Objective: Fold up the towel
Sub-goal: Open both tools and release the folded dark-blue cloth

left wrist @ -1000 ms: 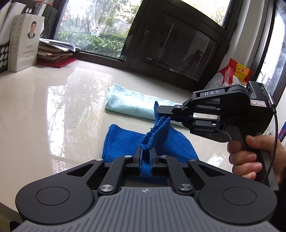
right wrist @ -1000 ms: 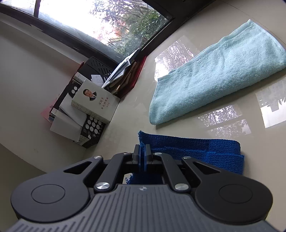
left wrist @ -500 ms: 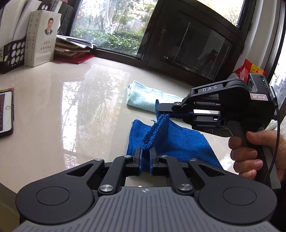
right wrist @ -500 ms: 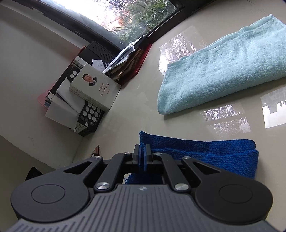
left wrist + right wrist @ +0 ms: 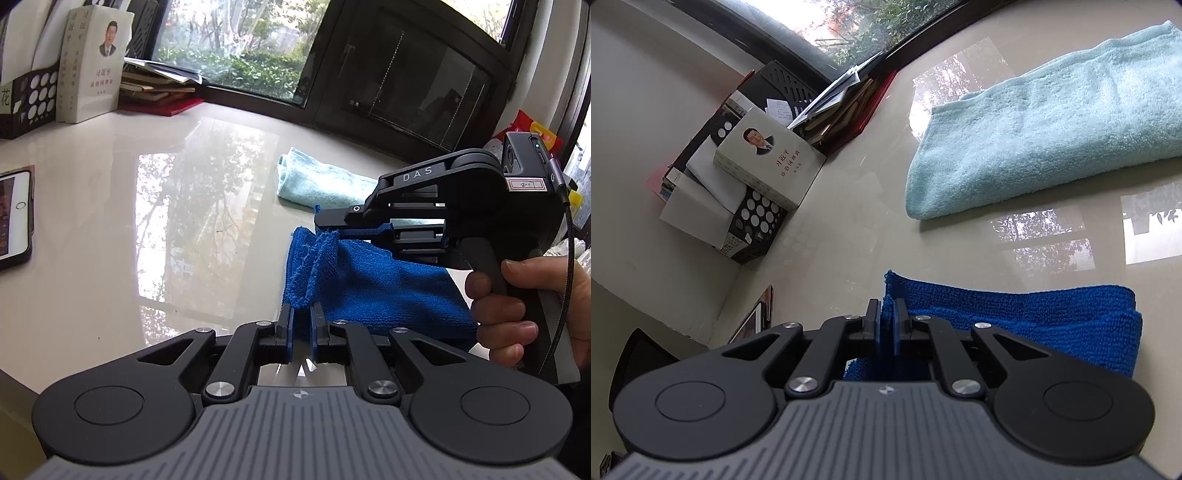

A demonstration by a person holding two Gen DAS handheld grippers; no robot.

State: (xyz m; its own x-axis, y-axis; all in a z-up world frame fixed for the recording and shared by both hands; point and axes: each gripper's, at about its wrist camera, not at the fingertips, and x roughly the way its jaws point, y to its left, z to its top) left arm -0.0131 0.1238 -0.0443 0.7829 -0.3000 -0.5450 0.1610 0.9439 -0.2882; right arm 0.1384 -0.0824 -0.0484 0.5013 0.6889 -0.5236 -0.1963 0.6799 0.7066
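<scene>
A blue towel lies folded over on the glossy table, one edge lifted off it. My left gripper is shut on a bunched corner of that edge. My right gripper, held by a hand, pinches the edge's other corner from the right. In the right wrist view, the right gripper has the blue towel standing between its jaws. They are starting to open, but the cloth still hangs from them.
A folded light teal towel lies just beyond the blue one, and it is large in the right wrist view. A white book, a black file rack and stacked papers stand far left. A phone lies at the left edge. Red packets sit far right.
Both grippers have carried the lifted towel edge sideways, and the towel now sits further right in the left view. The gap between the right gripper's jaws has widened slightly.
</scene>
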